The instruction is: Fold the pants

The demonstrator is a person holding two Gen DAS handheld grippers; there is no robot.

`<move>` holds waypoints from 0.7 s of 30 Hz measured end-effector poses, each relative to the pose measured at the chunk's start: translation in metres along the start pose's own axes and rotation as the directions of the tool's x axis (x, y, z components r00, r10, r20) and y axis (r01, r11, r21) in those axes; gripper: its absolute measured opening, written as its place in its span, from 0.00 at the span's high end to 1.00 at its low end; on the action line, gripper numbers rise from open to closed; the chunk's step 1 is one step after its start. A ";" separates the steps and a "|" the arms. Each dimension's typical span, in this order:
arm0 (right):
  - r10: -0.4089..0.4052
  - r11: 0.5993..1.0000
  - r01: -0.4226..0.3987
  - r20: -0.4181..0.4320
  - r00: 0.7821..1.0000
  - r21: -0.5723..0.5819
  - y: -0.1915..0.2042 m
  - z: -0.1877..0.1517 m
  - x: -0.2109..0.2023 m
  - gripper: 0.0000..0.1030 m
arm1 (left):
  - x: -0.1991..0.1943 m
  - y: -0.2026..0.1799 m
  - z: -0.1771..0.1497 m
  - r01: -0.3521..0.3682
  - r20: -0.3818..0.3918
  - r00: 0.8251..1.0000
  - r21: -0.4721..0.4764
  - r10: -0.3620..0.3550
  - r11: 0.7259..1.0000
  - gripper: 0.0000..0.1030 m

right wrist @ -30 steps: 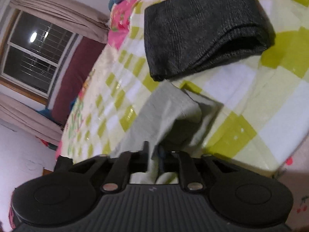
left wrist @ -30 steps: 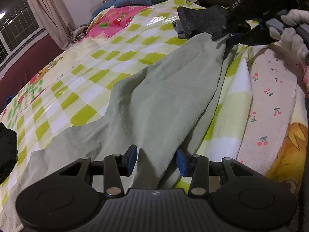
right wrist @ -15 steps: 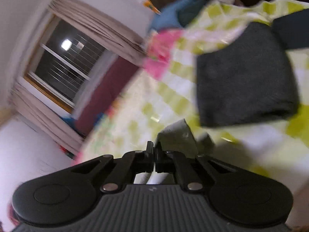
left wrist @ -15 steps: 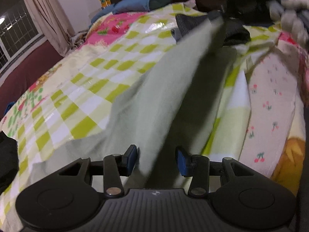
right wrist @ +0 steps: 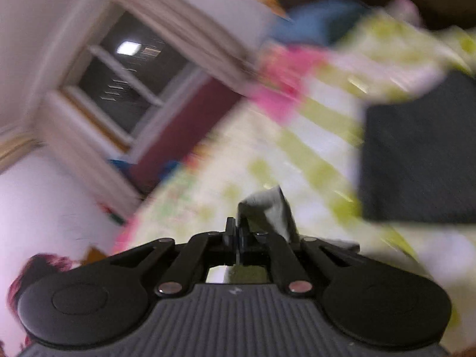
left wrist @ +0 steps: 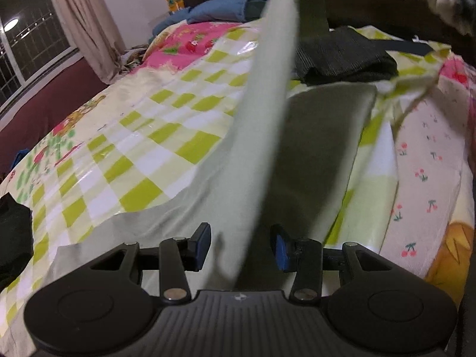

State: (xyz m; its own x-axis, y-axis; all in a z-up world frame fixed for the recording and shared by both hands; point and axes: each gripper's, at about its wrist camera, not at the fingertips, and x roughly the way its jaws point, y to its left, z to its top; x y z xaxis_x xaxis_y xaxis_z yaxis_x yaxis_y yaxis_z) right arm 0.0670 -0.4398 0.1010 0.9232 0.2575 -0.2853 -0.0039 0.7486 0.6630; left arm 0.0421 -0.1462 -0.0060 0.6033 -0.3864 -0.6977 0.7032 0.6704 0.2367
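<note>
Pale grey-green pants lie on a bed with a green-and-white checked cover. One leg is lifted in a taut, blurred band that runs from between my left fingers up to the top of the left wrist view. My left gripper is open, its blue pads either side of the cloth near the waist. My right gripper is shut on the leg's hem and holds it high above the bed; that view is blurred.
A folded dark grey garment lies at the far end of the bed, also in the right wrist view. Blue pillow, a cherry-print cloth at right, a black item at left, window and curtain.
My right gripper has lifted the pant leg's hem from the bed up and towards the near end. The leg now hangs taut in the air. The left gripper stays open in place.
</note>
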 end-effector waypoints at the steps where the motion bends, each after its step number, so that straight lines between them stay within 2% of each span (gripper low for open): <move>1: -0.007 1.000 0.007 0.006 1.000 -0.010 0.002 -0.002 -0.003 0.98 | 0.000 0.000 -0.001 0.002 0.001 1.000 -0.002 -0.002 1.000 0.44; 4: -0.131 0.990 0.135 -0.074 0.989 0.045 -0.032 -0.024 0.001 0.98 | 0.004 -0.003 -0.005 0.015 -0.007 1.000 0.001 -0.015 1.000 0.44; 7: -0.304 0.938 0.331 -0.208 0.930 0.106 -0.087 -0.055 0.012 0.98 | 0.006 -0.010 -0.011 0.037 -0.022 0.999 0.015 -0.036 0.999 0.44; 9: -0.346 0.911 0.388 -0.256 0.903 0.141 -0.112 -0.070 0.011 0.98 | 0.008 -0.014 -0.014 0.046 -0.034 0.998 0.025 -0.045 0.999 0.44; 11: -0.324 0.908 0.375 -0.255 0.911 0.188 -0.122 -0.077 0.006 0.98 | 0.010 -0.014 -0.014 0.046 -0.043 0.998 0.028 -0.045 0.999 0.44; 17: -0.311 0.911 0.355 -0.217 0.925 0.208 -0.127 -0.070 0.009 0.94 | 0.014 -0.011 -0.010 0.039 -0.049 0.998 0.019 -0.038 0.999 0.44; 21: -0.317 0.924 0.346 -0.184 0.930 0.159 -0.111 -0.058 0.005 0.97 | 0.015 -0.013 -0.010 0.045 -0.052 0.998 0.031 -0.043 0.999 0.44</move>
State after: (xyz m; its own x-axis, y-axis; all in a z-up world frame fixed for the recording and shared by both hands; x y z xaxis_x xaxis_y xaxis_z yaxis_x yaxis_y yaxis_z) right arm 0.0502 -0.4860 -0.0137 0.7897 0.1144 -0.6028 0.3774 0.6840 0.6243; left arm 0.0380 -0.1540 -0.0263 0.5520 -0.3812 -0.7416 0.7407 0.6327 0.2260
